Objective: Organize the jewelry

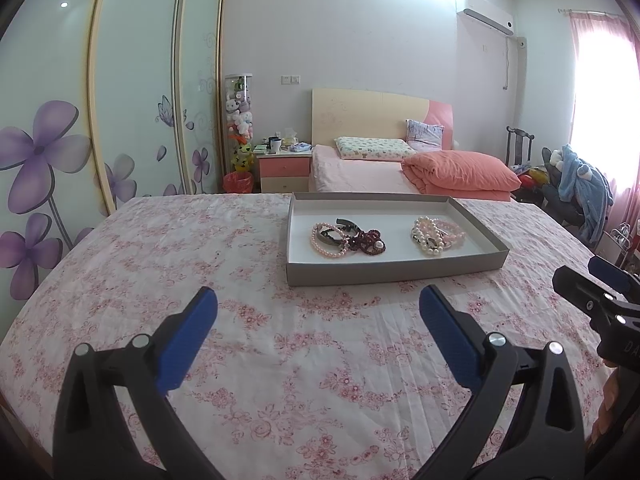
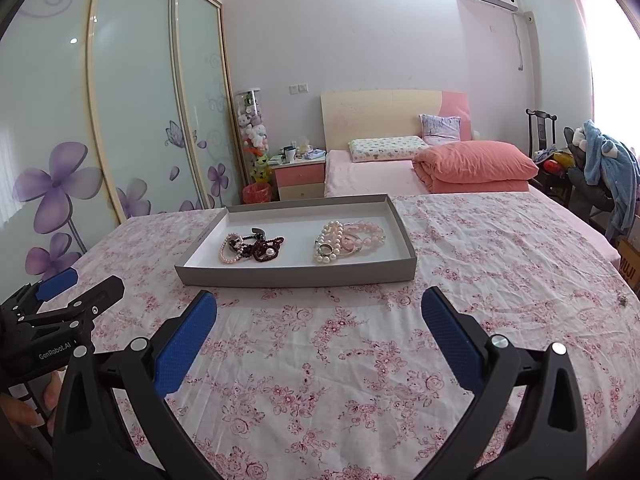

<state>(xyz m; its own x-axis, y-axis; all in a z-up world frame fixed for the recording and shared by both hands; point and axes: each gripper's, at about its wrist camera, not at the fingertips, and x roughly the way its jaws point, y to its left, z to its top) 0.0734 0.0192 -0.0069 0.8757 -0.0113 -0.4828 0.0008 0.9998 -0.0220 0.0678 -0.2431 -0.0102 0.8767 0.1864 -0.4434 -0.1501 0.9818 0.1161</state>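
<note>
Both my wrist cams low over floral tablecloth point(image 1: 248, 360), facing bed point(image 1: 360, 168) at far wall. Left cam: tray point(image 1: 392, 270) centre-right of frame. Right cam: tray point(image 2: 296, 276) centre-left. Shared: tray, wardrobe, bed; each catches other gripper at frame edge.

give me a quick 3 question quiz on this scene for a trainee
1. True or false: the left gripper holds a bracelet.
2. How many heaps of jewelry lie in the tray? A) one B) two C) four
3. Fill in: the dark red beads lie in the ___ heap, seen from the grippers.

Key:
1. False; both it and the right gripper are open and empty, short of the tray.
2. B; a left heap and a right heap.
3. Left.
</note>
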